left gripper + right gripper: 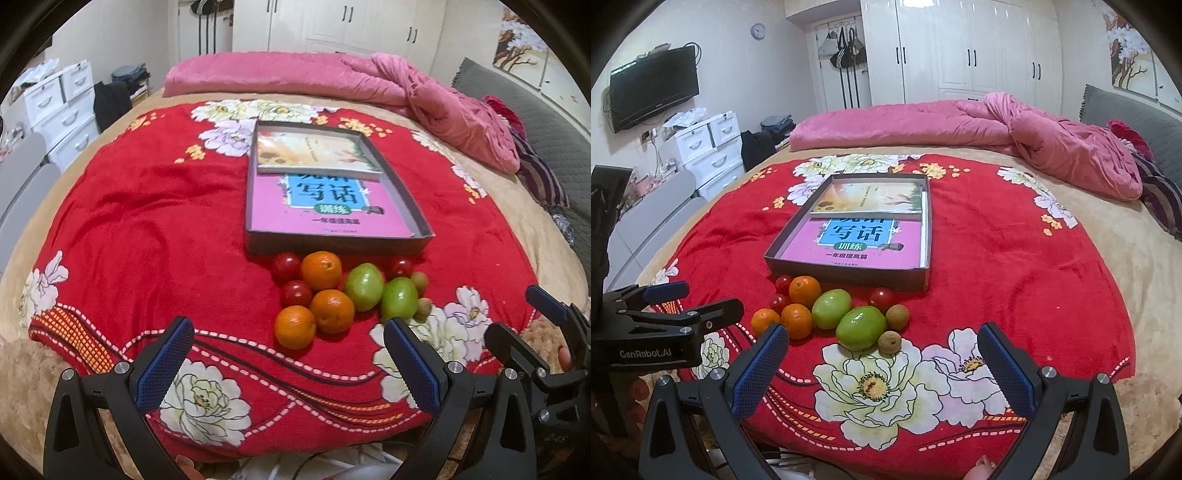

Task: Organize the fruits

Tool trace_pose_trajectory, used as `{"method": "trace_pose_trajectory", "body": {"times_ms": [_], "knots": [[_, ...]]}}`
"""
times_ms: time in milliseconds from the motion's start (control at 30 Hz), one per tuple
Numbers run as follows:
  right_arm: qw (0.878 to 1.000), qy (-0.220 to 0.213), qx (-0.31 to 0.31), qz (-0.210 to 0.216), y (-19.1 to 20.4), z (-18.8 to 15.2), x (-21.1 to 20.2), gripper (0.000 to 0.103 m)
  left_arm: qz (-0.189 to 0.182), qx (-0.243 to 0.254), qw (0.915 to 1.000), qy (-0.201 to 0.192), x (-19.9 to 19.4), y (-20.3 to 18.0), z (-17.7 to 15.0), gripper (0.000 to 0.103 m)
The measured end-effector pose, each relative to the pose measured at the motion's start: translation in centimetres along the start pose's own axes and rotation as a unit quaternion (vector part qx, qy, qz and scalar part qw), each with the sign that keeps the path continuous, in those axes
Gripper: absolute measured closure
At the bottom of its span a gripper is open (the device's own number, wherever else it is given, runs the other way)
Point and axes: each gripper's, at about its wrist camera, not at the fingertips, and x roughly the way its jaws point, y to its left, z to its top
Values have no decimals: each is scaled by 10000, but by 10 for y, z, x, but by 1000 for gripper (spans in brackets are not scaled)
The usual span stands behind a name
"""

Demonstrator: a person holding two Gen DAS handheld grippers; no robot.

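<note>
Both claws, left claw [288, 373] & right claw [882, 373], gape wide, empty. Fruit pile sits at 12 o'clock on the red blanket [147, 221], just before the box [406, 199]. Oranges [331, 311] firm, round, may roll: pinch mid-sides. Cherry tomatoes [296, 293] prob. squishy, go gentle.

Setting was a home bedroom: bed [1108, 266] with a crumpled pink quilt [960, 125], white wardrobes [960, 48] behind, wall-mounted TV [653, 92], white drawer unit [709, 147] (clothes hung by the doorway).
</note>
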Motion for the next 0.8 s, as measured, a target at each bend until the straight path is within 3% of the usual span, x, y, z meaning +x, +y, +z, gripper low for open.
{"method": "trace_pose_trajectory", "body": {"times_ms": [267, 433, 567, 667, 800], "knots": [[9994, 335, -18, 68, -2, -1, 24, 0, 298, 151, 9981, 518, 32, 15, -3, 1], [9979, 612, -195, 88, 1, -4, 42, 0, 44, 397, 9971, 643, 47, 7, -7, 1], [9939, 1046, -248, -249, -6, -7, 68, 0, -142, 477, 9968, 627, 55, 7, -6, 2], [9884, 1441, -246, -418, -14, -10, 87, 1, -123, 540, 9967, 601, 57, 9, -4, 10], [9857, 1589, -415, -375, -16, -12, 98, 18, -306, 496, 9957, 718, 63, 11, -3, 26]]}}
